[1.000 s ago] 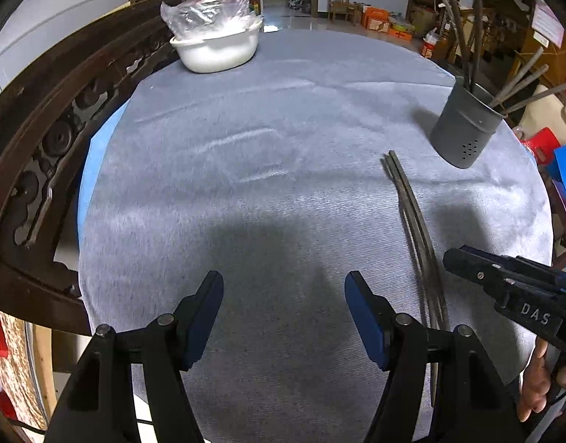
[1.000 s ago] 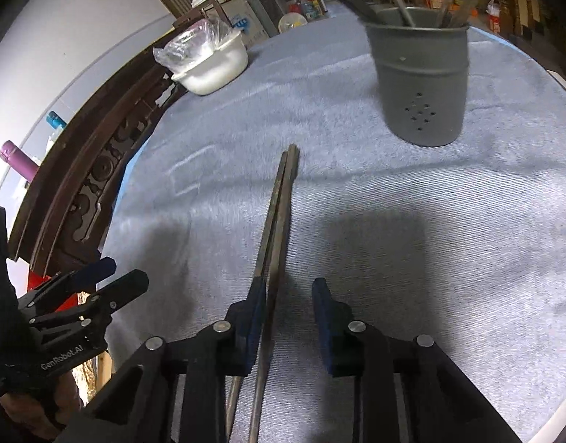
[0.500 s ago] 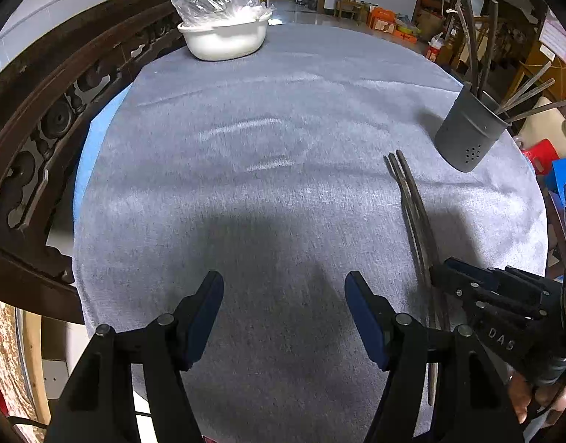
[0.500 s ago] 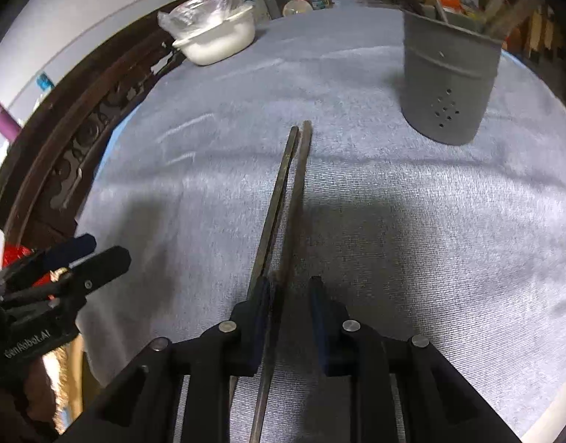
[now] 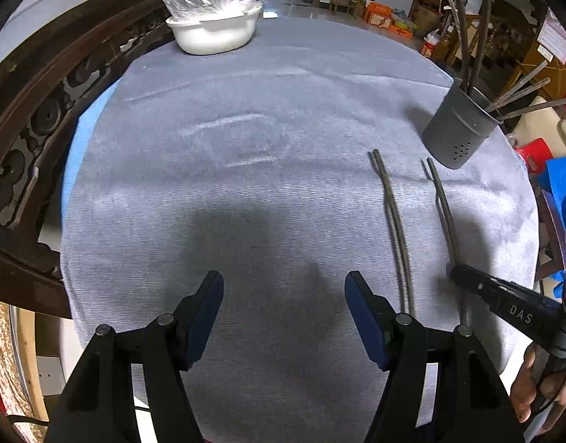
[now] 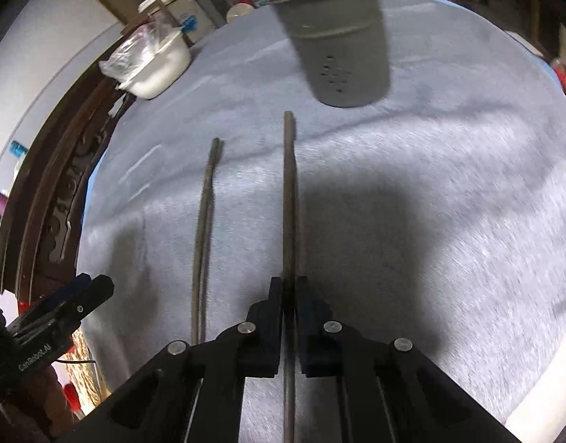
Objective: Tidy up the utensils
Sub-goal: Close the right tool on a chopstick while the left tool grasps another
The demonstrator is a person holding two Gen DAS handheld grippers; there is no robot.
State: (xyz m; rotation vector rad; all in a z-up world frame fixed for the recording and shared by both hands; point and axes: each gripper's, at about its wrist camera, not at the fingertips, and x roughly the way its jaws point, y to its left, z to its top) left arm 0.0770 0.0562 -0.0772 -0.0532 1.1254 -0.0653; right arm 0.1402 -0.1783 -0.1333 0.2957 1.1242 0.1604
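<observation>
Jaws of your right gripper [image 6: 289, 291] are pinching one dark chopstick [image 6: 289, 192] near its butt end, having just been closing on it, while the jaws of your left gripper [image 5: 283, 306] are standing spread over bare grey tablecloth [image 5: 246, 184] with nothing between them.

Biggest risk: you are holding a long stick far from its middle, so the free tip, now pointing at the grey utensil holder [image 6: 338, 40], is liable to droop or swivel in the pads as you lift. If it swings, it is likely to strike the holder's wall rather than clear the rim.

Next: the holder is already carrying several chopsticks fanning outward, and it is sitting near the table's edge on your right. A clumsy insertion could nudge it or snag those sticks.

Smaller: two more chopsticks [image 5: 393, 221] are lying side by side on the cloth, just beside the held one. Dragging low could scatter them.

Least: the white bowl [image 5: 214, 33] with its plastic bag is sitting well apart, out of harm's way.
</observation>
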